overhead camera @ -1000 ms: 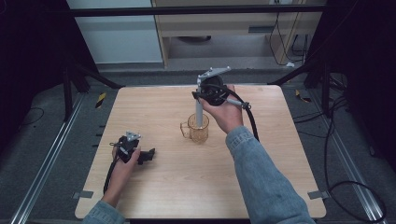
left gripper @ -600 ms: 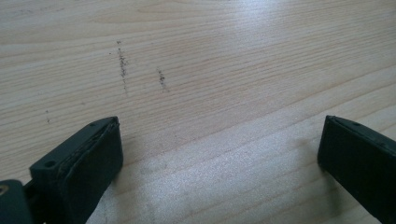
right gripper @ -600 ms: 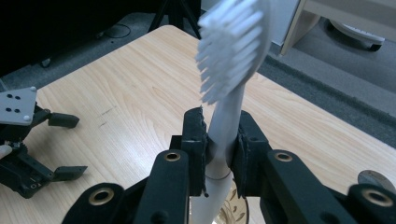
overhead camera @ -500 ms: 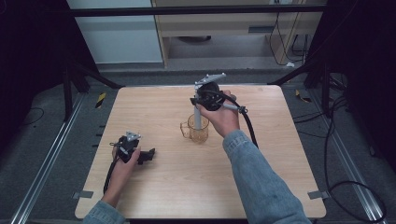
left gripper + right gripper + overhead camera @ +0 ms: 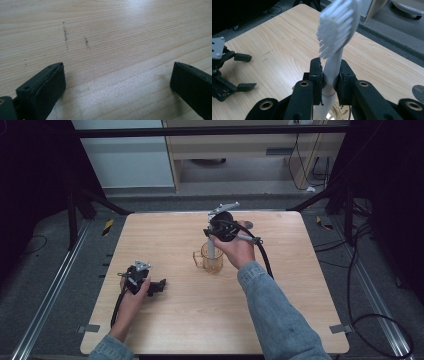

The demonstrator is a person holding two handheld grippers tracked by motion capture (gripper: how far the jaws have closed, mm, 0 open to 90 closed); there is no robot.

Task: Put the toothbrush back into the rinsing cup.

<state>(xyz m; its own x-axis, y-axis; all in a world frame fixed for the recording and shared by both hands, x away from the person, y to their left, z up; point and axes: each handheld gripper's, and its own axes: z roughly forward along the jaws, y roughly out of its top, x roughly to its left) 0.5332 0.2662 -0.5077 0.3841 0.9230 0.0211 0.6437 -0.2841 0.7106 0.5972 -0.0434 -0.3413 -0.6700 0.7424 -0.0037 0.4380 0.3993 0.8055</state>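
**Toothbrush held upright over a glass mug**

The wooden table (image 5: 210,310) is pale, with a fine straight grain and a few faint dark scuff marks in the left gripper view. Near its middle stands a clear amber-tinted glass mug (image 5: 214,261), its handle turned toward the left gripper (image 5: 156,286).

The right gripper (image 5: 329,82) hangs directly above the mug, its black jaws closed narrowly on the neck of a white toothbrush (image 5: 335,37). The brush stands upright, its smooth plastic stem passing down into the mug and its head of dense white bristles rising above the jaws. In the right gripper view the lower stem is cut off by the frame edge, and just a sliver of the mug's rim shows beneath the jaws, so whether the brush touches the mug's bottom cannot be told.

The left gripper rests on the table well to the left of the mug, nearer the person, its matte black jaws spread wide with bare wood between them.
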